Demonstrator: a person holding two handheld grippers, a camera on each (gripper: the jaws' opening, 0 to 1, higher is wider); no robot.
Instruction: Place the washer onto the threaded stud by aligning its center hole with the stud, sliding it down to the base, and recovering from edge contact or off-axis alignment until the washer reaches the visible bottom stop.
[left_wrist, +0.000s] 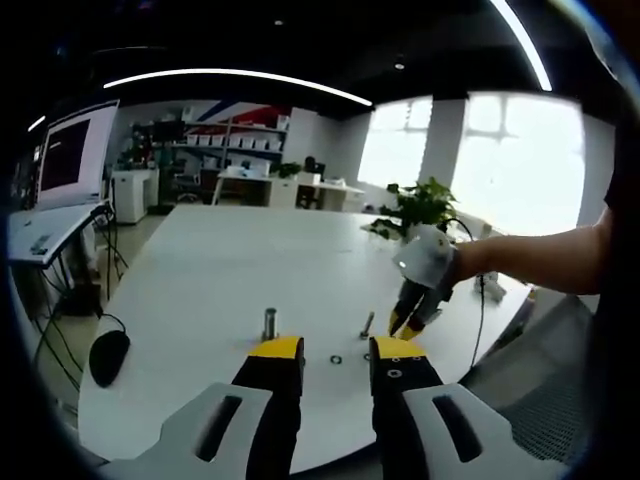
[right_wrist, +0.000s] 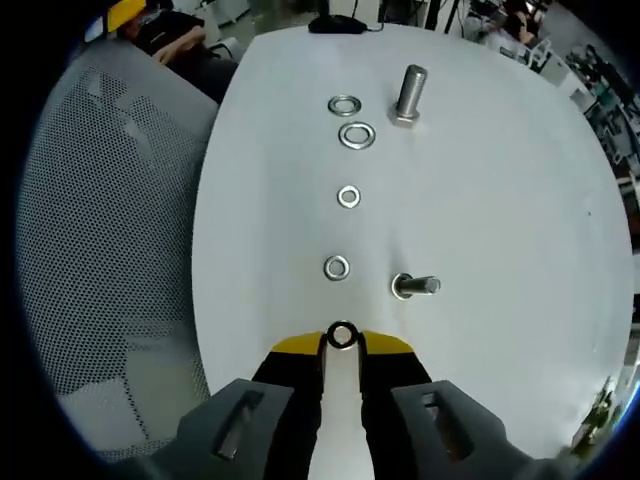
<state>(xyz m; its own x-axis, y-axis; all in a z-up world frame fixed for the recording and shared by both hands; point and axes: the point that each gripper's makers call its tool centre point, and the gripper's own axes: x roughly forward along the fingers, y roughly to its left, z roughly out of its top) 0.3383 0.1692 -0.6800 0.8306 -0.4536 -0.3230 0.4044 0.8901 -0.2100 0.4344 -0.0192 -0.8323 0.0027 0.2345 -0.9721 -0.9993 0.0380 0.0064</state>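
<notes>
In the right gripper view, my right gripper (right_wrist: 342, 340) is shut on a small steel washer (right_wrist: 342, 335) pinched edge-on between its yellow tips, above the white table (right_wrist: 500, 200). A small threaded stud (right_wrist: 415, 286) stands just ahead to the right, and a larger stud (right_wrist: 408, 95) stands farther off. In the left gripper view, my left gripper (left_wrist: 337, 350) is open over the table's near edge with nothing in it. The right gripper (left_wrist: 412, 318), held by a person's hand, hangs beside the small stud (left_wrist: 367, 323). The large stud (left_wrist: 269, 322) stands to the left.
Several loose washers lie in a row on the table, the nearest (right_wrist: 337, 267) beside the small stud and two (right_wrist: 357, 135) by the large stud. A grey mesh chair (right_wrist: 110, 250) borders the table. A black mouse (left_wrist: 108, 355) and a potted plant (left_wrist: 420, 205) sit on the table.
</notes>
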